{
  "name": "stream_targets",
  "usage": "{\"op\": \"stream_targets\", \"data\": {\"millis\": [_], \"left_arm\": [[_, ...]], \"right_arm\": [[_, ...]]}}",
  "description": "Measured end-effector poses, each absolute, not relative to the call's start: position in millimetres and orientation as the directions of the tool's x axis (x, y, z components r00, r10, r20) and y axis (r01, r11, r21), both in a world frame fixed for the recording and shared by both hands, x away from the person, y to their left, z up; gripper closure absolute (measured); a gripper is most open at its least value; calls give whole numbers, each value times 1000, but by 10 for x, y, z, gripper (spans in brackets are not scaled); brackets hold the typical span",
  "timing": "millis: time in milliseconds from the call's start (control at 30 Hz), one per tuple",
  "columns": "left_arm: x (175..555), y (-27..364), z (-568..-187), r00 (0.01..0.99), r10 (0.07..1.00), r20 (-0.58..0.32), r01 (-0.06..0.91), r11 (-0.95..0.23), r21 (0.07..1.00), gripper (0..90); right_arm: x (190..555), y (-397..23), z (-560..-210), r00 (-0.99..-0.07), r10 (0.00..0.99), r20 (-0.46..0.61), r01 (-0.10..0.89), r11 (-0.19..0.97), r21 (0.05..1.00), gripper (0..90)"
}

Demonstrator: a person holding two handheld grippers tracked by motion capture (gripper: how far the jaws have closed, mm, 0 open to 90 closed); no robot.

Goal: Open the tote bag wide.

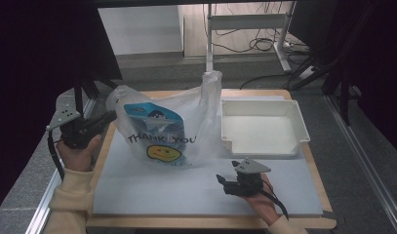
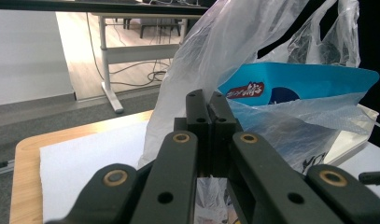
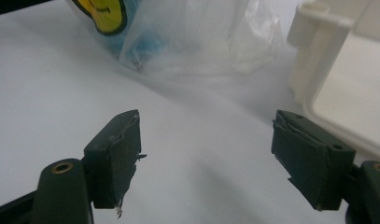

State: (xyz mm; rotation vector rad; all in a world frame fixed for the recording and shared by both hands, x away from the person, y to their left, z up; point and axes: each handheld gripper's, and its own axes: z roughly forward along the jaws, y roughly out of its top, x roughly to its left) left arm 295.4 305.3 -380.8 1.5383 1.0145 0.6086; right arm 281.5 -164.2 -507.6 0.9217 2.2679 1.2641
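A translucent plastic bag (image 1: pixel 186 122) printed with "THANK YOU" and a yellow smiley stands on the white mat, its two handles raised. Inside it is a blue snack packet (image 1: pixel 152 114). My left gripper (image 1: pixel 109 117) is at the bag's left side, jaws shut on the bag's film near the left handle. In the left gripper view the closed jaws (image 2: pixel 207 100) pinch the bag (image 2: pixel 215 51), with the blue packet (image 2: pixel 299 81) just behind. My right gripper (image 1: pixel 224 183) rests low on the mat in front of the bag, open and holding nothing (image 3: pixel 206 135); ahead of it lies the bag's lower edge (image 3: pixel 192 42).
A white plastic tray (image 1: pixel 288 114) sits empty at the right of the bag, and its corner (image 3: pixel 318 60) is close to my right jaw. The white mat (image 1: pixel 162 195) covers a wood-edged table. Beyond the far edge are a desk frame (image 1: pixel 210 44) and floor cables.
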Motion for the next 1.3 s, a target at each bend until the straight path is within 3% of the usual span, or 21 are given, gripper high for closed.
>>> {"op": "stream_targets", "data": {"millis": [333, 667, 1000, 1300], "left_arm": [[2971, 3049, -3832, 489, 858, -154, 281, 12, 960, 900], [2971, 3067, -3836, 497, 851, -169, 285, 23, 958, 900], [2977, 3061, -3846, 501, 849, -170, 289, 22, 957, 900], [2979, 3063, -3849, 502, 848, -173, 290, 24, 957, 900]], "right_arm": [[2977, -1504, -4577, -736, 673, -77, 238, 363, 901, 268], [3176, -1366, -4133, -740, 665, -97, 182, 338, 923, 257], [3475, -1278, -3828, -750, 660, -35, 200, 278, 940, 227], [3611, -1118, -3721, -752, 657, -46, 193, 287, 938, 219]]}}
